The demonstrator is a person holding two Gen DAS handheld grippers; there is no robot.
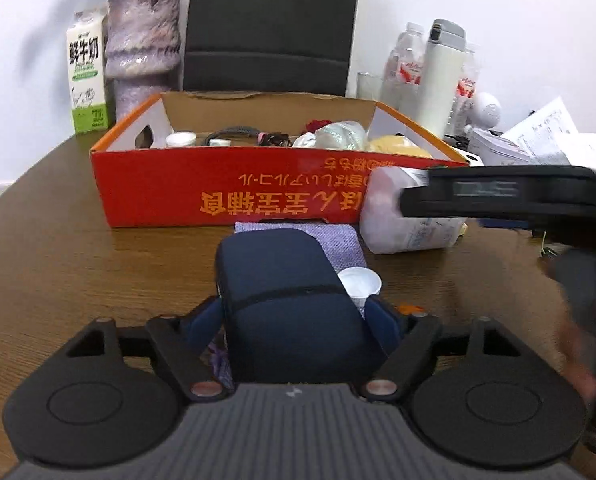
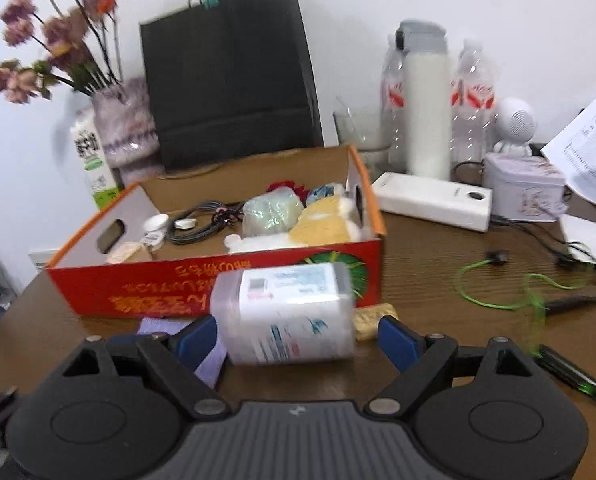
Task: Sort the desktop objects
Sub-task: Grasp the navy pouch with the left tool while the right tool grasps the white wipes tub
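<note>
At the far left, behind the left corner of the red box (image 1: 178,192), a milk carton (image 1: 85,76) is standing beside a purple vase (image 1: 142,52) with flowers. A black paper bag (image 1: 266,24) is standing directly behind the box. The box is lying open on the brown desk (image 1: 58,260) and is already holding cables, a small white lid, a wrapped greenish bundle and something yellow and soft.

In front of the box, near its middle, a purple cloth (image 1: 338,240) is lying on the desk, and a navy case (image 1: 282,280) is lying on top of it. The left tool (image 1: 292,316) is reaching around this case; its jaws are about half closed and the blue pads are touching the two sides of the case. A small white cup (image 1: 360,282) is sitting just beside the right edge of the case.

In front of the right part of the box, a clear plastic jar (image 2: 290,312) with a printed label is lying on its side. The right tool (image 2: 294,336) is standing wide open around it: the left pad is close to the jar and the right pad is staying apart from it.

To the right of the box, a white thermos (image 2: 426,112) is standing between water bottles, with a white power bank (image 2: 430,200), a tin (image 2: 522,188) and a green cable (image 2: 498,292) nearby.
</note>
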